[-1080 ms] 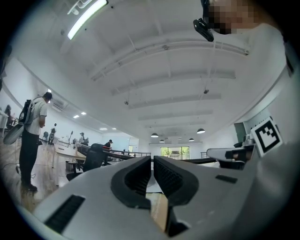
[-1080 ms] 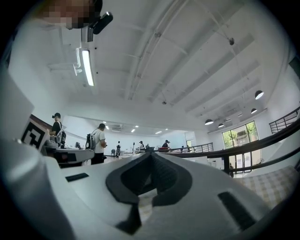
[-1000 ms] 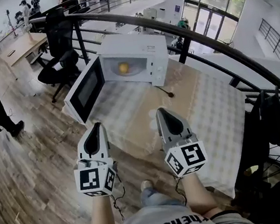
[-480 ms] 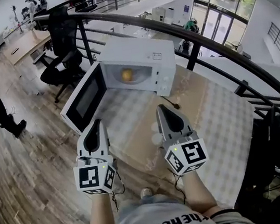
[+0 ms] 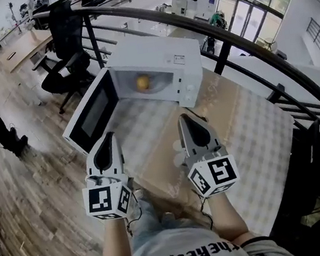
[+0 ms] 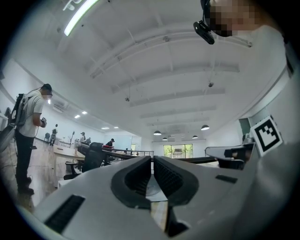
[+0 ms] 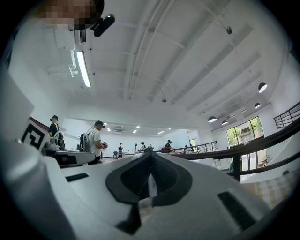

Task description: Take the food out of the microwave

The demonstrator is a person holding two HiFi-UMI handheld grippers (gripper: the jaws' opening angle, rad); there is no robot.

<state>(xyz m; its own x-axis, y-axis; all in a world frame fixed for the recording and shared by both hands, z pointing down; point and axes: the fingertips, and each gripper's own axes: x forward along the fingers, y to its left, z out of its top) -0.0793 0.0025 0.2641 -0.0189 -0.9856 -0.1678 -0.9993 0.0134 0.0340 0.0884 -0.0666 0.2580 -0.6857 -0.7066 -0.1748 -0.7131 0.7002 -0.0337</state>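
**Both grippers closed, nearer the open microwave**

1. Jaws. The left gripper [image 5: 110, 137] has its jaws together, with nothing between them. The right gripper [image 5: 183, 118] is in the same state: jaws together, nothing held. Neither has opened since the earlier frames.

2. Position. Both grippers are held side by side over the near edge of the desk [image 5: 252, 140], pointing at the microwave [image 5: 160, 52]. Compared with a second ago, both stand closer to it. The left tip now lies beside the free edge of the open door [image 5: 90, 112]. The right tip is just short of the front corner below the control panel.

3. Task item. The food [image 5: 143, 83], a round yellow-orange item, sits inside the lit cavity, unmoved and untouched.

4. Surroundings. A dark railing [image 5: 243, 42] runs behind the microwave. An office chair [image 5: 67, 54] stands to the left.
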